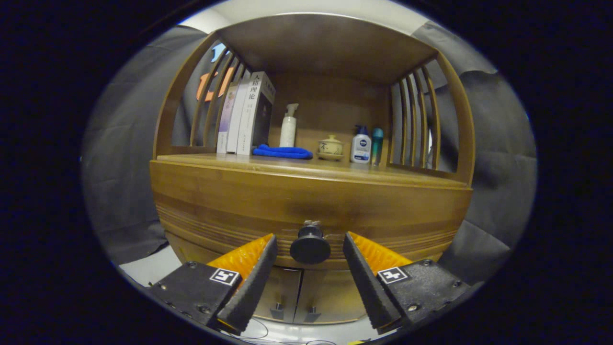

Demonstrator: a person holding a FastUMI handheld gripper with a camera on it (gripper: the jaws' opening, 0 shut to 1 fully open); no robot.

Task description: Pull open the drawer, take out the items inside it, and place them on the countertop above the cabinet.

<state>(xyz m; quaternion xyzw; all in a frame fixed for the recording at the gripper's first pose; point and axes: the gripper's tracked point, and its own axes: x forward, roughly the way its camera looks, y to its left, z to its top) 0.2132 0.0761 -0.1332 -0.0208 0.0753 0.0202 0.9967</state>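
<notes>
One wooden cabinet (306,201) stands straight ahead of the hand-held gripper (310,247), its drawer (239,211) shut, so whatever lies inside is hidden. Above and beyond the fingers runs the desk (335,167), the cabinet's top surface under a slatted hutch. On it, left of the fingers' line, three books (246,115) stand upright, with a blue cloth (282,152) lying just beside them and a white pump bottle (288,127) behind the cloth. Further right sit a small lidded ceramic jar (330,146), a white lotion bottle (360,146) and a slim teal bottle (377,143). The dark round drawer knob (310,247) sits between the spread fingers, which are released and not touching it.
</notes>
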